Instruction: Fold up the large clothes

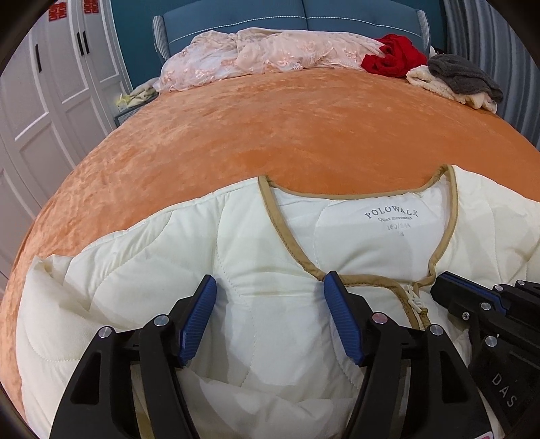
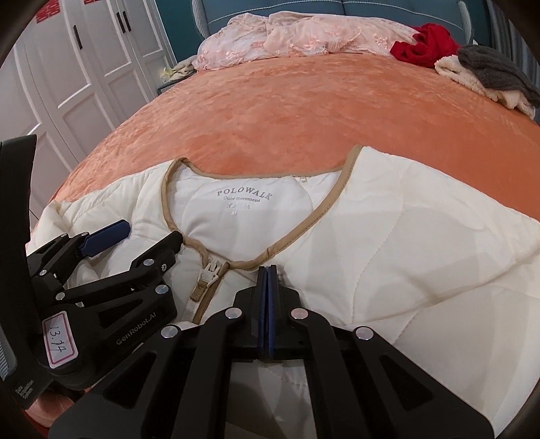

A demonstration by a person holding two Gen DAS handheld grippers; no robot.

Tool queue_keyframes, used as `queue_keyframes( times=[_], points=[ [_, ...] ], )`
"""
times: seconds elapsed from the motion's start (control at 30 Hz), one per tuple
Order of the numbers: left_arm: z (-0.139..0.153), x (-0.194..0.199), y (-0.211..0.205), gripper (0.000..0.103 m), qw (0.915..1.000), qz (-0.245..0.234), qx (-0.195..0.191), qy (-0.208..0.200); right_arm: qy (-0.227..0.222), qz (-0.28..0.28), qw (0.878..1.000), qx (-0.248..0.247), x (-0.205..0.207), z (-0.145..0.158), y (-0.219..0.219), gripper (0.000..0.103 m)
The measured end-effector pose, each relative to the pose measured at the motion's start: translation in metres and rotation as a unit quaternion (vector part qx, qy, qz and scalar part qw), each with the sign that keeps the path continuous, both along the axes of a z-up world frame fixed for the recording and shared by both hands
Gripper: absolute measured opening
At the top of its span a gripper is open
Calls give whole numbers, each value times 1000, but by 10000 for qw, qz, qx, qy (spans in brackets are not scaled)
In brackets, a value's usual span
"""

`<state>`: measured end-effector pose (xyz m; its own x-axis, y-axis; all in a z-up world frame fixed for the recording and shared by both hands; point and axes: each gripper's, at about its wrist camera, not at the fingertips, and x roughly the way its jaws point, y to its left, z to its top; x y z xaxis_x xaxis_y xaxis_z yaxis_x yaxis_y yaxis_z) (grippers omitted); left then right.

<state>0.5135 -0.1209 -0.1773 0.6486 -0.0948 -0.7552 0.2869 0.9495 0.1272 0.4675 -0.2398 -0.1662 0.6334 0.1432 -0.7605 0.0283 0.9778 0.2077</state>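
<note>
A cream quilted jacket point(image 1: 270, 243) with tan trim and a POLOWALK label lies front up on the orange bedspread point(image 1: 270, 128), collar toward the headboard. It also shows in the right wrist view point(image 2: 405, 236). My left gripper point(image 1: 270, 287) is open over the jacket's left chest, its jaws spread wide and nothing between them; it shows in the right wrist view point(image 2: 152, 236) too. My right gripper point(image 2: 267, 270) is shut, its blue pads pressed together just right of the zipper top point(image 2: 209, 270). Whether fabric is pinched between them I cannot tell. It appears at the left wrist view's right edge point(image 1: 442, 280).
At the head of the bed lie a pink lace garment point(image 1: 263, 54), a red garment point(image 1: 391, 54) and a grey and cream pile point(image 1: 459, 81). A blue headboard point(image 1: 303, 20) stands behind. White wardrobe doors point(image 1: 50, 84) are on the left.
</note>
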Motion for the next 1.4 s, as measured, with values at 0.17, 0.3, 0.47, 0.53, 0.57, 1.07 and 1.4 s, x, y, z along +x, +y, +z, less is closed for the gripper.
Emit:
queue_keyframes(
  times=[0.17, 0.3, 0.47, 0.53, 0.57, 1.07, 1.4],
  points=[
    [-1, 0, 1, 65, 10000, 8, -30, -51, -61, -18, 10000, -44, 1, -1, 2, 0],
    [-3, 0, 0, 65, 9999, 23, -20, -115, -111, -42, 9999, -64, 1, -2, 3, 0],
    [-4, 1, -1, 68, 9998, 76, 3, -188, -163, -68, 9998, -113, 1, -2, 5, 0],
    [-3, 2, -1, 71, 9997, 148, 62, -204, -172, -77, 9998, -65, 1, -1, 3, 0],
    [-2, 2, -2, 72, 9996, 187, 90, -209, -193, -89, 9998, -3, 0, 0, 1, 0],
    [86, -185, 198, 86, 9779, 1225, -1434, 899, -298, -1568, 9829, 914, -334, 95, -126, 73],
    [41, -323, 285, 86, 9291, 1890, -2566, 1875, 588, -1596, 9649, 2002, -471, 38, -116, 73]
  ],
)
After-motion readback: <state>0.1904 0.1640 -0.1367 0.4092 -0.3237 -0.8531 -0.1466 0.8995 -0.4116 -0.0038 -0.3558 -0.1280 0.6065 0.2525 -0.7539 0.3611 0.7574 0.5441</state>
